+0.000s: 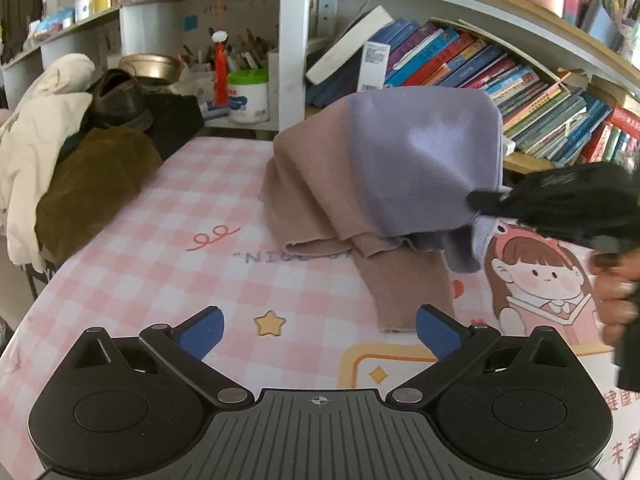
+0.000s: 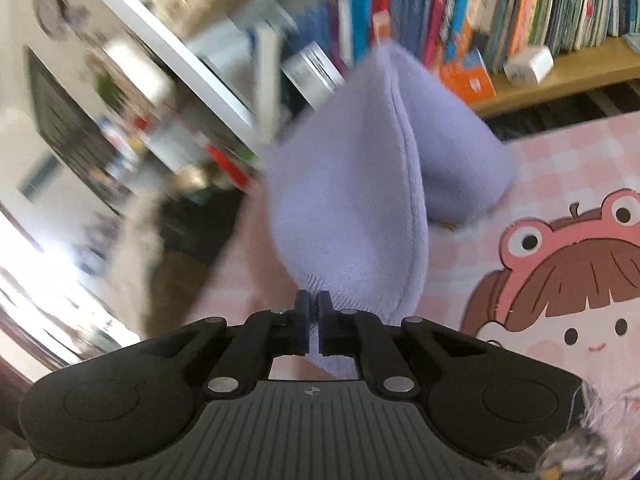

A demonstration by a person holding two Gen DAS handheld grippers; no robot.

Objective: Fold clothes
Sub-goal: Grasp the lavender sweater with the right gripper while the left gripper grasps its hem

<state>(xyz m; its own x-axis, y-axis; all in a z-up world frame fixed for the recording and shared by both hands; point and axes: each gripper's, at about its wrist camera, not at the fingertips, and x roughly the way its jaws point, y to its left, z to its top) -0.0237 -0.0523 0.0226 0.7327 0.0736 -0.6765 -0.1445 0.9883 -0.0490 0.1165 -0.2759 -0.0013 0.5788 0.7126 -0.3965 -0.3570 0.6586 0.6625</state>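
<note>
Over at the far left, a heap of cream and brown coats sits piled at the edge of the pink-checked cartoon-print worktop. Nearer, the left hand-held gripper hovers low over the worktop with its blue-padded fingers spread wide and nothing between them. Just beyond it, a soft knit garment in mauve-brown and lilac rises in a tent shape from the middle of the worktop, its brown sleeve end trailing flat toward the near side. To the right, the right hand-held gripper is pinched closed on the lilac ribbed hem, holding that side lifted above the worktop in front of the crowded bookshelf.

Judging from this, a fold is under way with only one corner gripped. The pinch catches a narrow bit of hem, so the knit could slip free if pulled fast; the blur in the right wrist view suggests quick motion. With the other side unsupported, the brown layer may drag and bunch, leaving a crooked fold, and the trailing sleeve could end up trapped underneath.
</note>
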